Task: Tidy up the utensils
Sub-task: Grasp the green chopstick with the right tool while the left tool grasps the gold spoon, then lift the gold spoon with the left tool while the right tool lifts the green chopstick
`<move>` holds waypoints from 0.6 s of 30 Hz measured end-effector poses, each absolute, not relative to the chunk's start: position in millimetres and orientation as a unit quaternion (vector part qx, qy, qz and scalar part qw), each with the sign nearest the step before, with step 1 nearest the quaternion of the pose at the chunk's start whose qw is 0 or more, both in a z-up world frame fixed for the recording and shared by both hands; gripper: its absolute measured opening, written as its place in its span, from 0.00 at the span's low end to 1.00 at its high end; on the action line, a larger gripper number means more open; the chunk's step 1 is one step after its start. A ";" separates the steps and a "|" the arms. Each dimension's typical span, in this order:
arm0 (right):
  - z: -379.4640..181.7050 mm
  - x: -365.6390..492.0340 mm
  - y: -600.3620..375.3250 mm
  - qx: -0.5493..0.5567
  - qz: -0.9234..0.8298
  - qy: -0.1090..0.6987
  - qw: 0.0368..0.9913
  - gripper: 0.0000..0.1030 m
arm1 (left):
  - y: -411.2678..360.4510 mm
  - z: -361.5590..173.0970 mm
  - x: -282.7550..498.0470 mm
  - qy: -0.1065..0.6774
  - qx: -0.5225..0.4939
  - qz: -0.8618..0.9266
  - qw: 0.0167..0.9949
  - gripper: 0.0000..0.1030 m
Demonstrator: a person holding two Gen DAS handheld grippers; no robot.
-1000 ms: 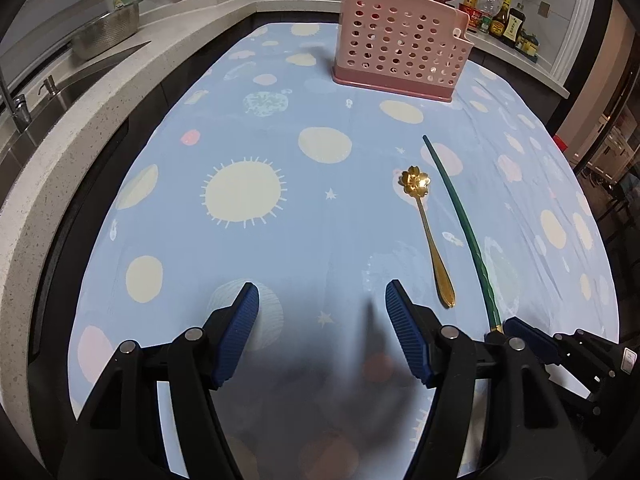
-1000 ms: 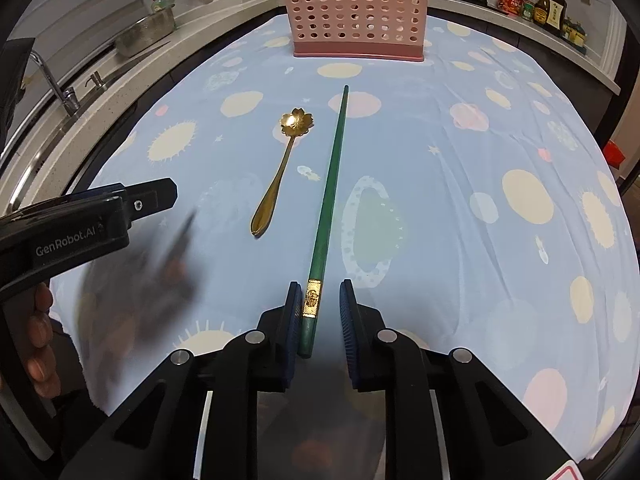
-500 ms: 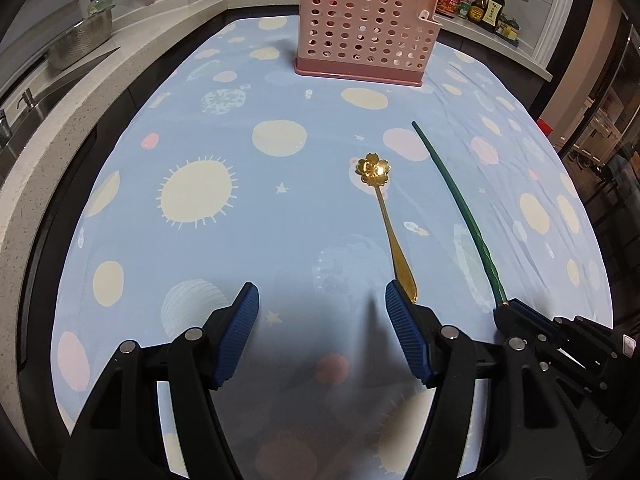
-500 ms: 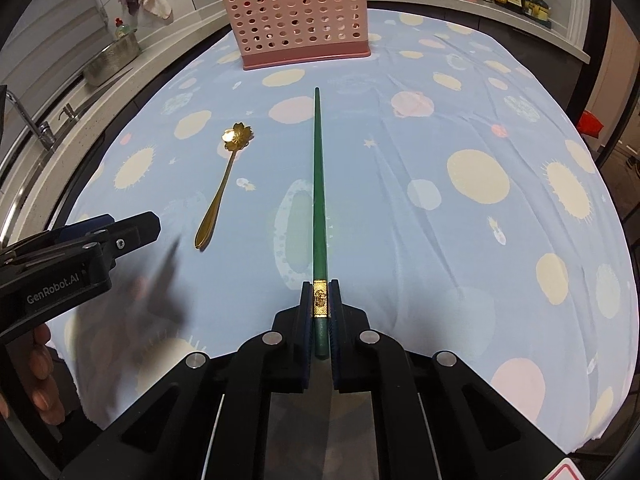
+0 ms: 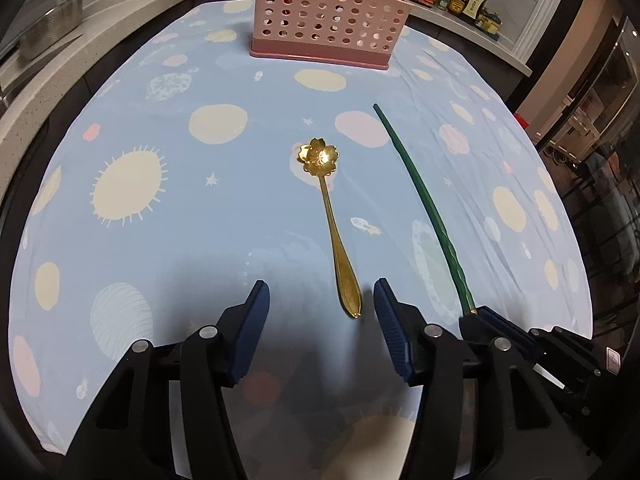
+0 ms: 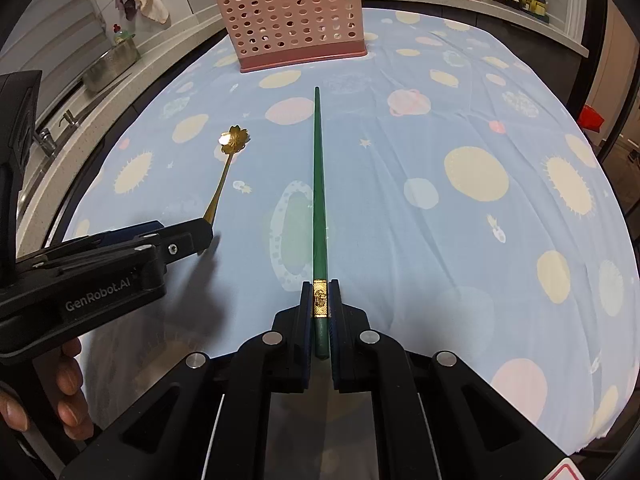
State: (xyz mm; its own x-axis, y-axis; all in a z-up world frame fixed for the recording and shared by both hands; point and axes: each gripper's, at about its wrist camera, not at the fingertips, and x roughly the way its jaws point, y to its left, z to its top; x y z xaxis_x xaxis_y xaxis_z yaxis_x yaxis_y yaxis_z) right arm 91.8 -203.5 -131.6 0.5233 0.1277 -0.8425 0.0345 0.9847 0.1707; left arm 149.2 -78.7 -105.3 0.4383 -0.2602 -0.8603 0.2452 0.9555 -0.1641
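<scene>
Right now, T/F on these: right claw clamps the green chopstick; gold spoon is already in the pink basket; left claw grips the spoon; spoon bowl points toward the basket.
1. The right claw clamps the green chopstick. True.
2. The gold spoon is in the pink basket. False: it lies on the blue tablecloth, short of the basket.
3. The left claw grips the spoon. False: its jaws are closing around the handle end, pads not touching.
4. The spoon's flower bowl points toward the basket. True.

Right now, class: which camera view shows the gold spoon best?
The left wrist view: the whole gold spoon lies in sight, handle end between the closing left gripper pads, untouched. The right wrist view shows it farther off, its handle end hidden behind that gripper.
</scene>
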 end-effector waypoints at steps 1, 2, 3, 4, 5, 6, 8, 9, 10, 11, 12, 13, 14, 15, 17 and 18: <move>-131.7 92.1 -203.6 0.083 0.027 0.487 0.869 0.07 | -79.8 -105.7 149.3 0.508 -0.005 -0.150 0.848 0.44; -131.6 92.1 -203.7 0.083 0.027 0.487 0.869 0.07 | -80.6 -105.8 149.4 0.507 -0.003 -0.150 0.849 0.40; -131.5 92.1 -203.7 0.083 0.027 0.488 0.869 0.07 | -81.0 -105.9 149.9 0.506 -0.001 -0.150 0.849 0.38; -131.6 92.1 -203.7 0.084 0.027 0.488 0.869 0.07 | -81.4 -106.0 149.5 0.506 0.002 -0.150 0.850 0.35; -131.7 92.1 -203.7 0.084 0.027 0.487 0.869 0.07 | -81.5 -106.0 148.7 0.505 0.004 -0.150 0.850 0.32; -131.6 92.1 -203.7 0.083 0.027 0.488 0.869 0.07 | -81.4 -106.0 148.0 0.505 0.005 -0.150 0.850 0.31; -131.6 92.0 -203.9 0.083 0.027 0.487 0.869 0.07 | -83.0 -106.4 146.0 0.503 0.015 -0.152 0.851 0.20; -131.7 92.1 -204.0 0.083 0.027 0.487 0.869 0.07 | -82.8 -106.6 145.3 0.503 0.014 -0.153 0.851 0.18; -131.6 92.1 -204.1 0.083 0.027 0.487 0.869 0.07 | -82.0 -106.6 145.4 0.503 0.012 -0.154 0.850 0.15; -131.6 92.0 -204.1 0.084 0.027 0.487 0.869 0.07 | -80.6 -106.6 146.3 0.504 0.008 -0.156 0.849 0.10; -131.6 91.8 -204.1 0.084 0.027 0.487 0.869 0.07 | -79.1 -106.5 147.1 0.506 0.003 -0.158 0.848 0.10; -131.2 91.6 -204.2 0.084 0.027 0.487 0.869 0.07 | -77.7 -106.2 147.9 0.507 -0.002 -0.159 0.847 0.10; -130.9 91.4 -204.3 0.085 0.026 0.487 0.869 0.07 | -75.5 -104.9 148.0 0.507 -0.007 -0.160 0.847 0.10; -130.4 91.0 -204.8 0.087 0.027 0.487 0.869 0.07 | -74.0 -103.2 147.7 0.505 -0.009 -0.159 0.848 0.10; -128.7 89.9 -205.9 0.088 0.027 0.485 0.869 0.07 | -69.1 -97.9 146.6 0.500 -0.015 -0.159 0.851 0.10; -127.4 89.2 -206.4 0.090 0.027 0.484 0.870 0.07 | -67.3 -95.0 146.3 0.498 -0.018 -0.158 0.852 0.10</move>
